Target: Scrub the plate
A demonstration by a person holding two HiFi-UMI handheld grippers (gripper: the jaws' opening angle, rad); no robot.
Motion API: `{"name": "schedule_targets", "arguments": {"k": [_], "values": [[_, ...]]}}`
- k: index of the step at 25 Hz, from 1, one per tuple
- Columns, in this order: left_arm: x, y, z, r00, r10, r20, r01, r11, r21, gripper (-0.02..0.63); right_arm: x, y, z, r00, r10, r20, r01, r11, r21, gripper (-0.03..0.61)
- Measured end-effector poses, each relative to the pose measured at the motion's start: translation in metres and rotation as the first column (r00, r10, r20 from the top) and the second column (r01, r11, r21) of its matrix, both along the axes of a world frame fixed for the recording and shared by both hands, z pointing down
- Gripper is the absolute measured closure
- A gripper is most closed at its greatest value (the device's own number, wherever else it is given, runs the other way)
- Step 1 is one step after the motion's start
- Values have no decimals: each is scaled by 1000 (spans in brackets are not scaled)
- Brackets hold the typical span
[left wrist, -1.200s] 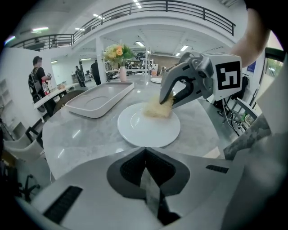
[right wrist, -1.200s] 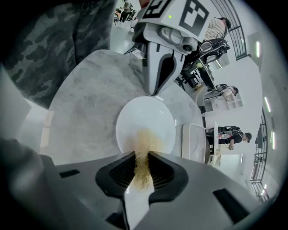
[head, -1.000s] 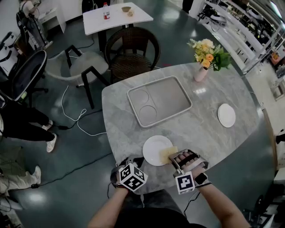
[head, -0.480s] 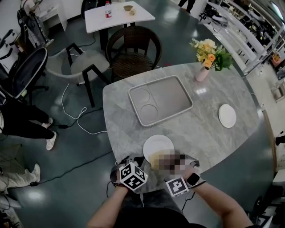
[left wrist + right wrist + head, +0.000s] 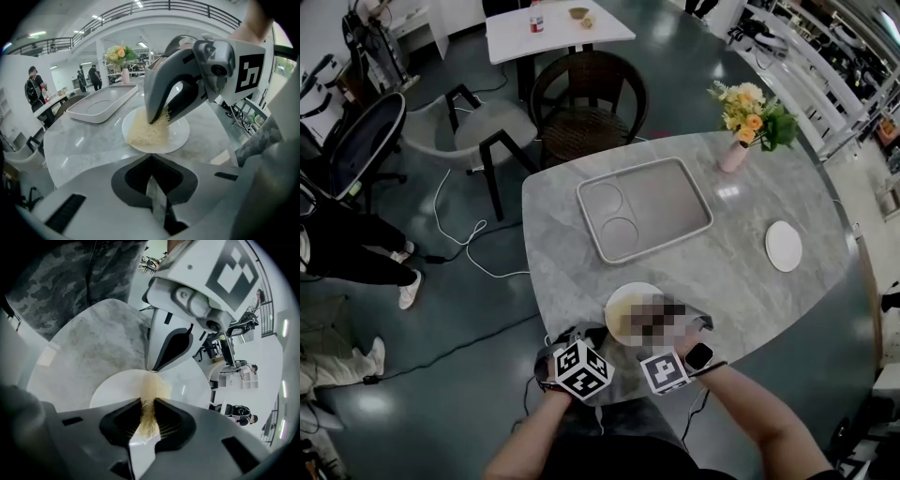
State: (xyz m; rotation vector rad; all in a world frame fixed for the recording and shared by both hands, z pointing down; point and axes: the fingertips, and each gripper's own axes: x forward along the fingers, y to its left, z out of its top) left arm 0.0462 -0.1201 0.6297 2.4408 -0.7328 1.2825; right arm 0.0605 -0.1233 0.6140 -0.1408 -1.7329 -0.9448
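Room: big hall with a grey stone tabletop.
Plate: the white plate lies flat at the near edge of the tabletop. It is close to the person, so it is easy to reach.
Sponge: the yellow sponge sits on the plate, where the rubbing is done.
Right gripper: jaws clamped on the sponge, pressing it down on the plate.
Left gripper: jaws together, with nothing between them. The tips are at the plate's near rim, I think so the plate can't slide.
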Motion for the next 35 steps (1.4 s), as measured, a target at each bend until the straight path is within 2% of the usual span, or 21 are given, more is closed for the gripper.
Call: {"name": "schedule_targets", "arguments": {"k": [5, 8, 11, 14, 20, 26, 35], "values": [[1, 0, -1, 1000, 5, 4, -5, 1000, 1, 601, -1, -29, -4, 999, 53, -2, -53, 997, 64, 502], [1, 1, -1, 1000, 14, 10, -15, 1000, 1, 601, 4, -42, -4, 994, 107, -11, -106, 992, 73, 502], [1, 1, 0, 1000, 22, 11, -22, 1000, 3, 601, 20, -55, -2, 989, 126, -73, -117, 986, 118, 502], [1, 1, 0, 1000, 26, 10, -26, 1000, 2, 601, 31, -56, -1, 982, 178, -65, -171, 980, 99, 502], [1, 2, 0, 999, 47, 13, -47, 999, 0, 601, 70, -53, 2, 967, 214, -138, -192, 969, 154, 502], [1, 2, -1, 997, 72, 25, -72, 997, 0, 601, 74, -18, 4, 962, 258, -86, -253, 965, 65, 502], [0, 0, -3, 996, 80, 28, -80, 997, 1, 601, 56, 20, 5, 980, 187, -69, -187, 982, -1, 502]]}}
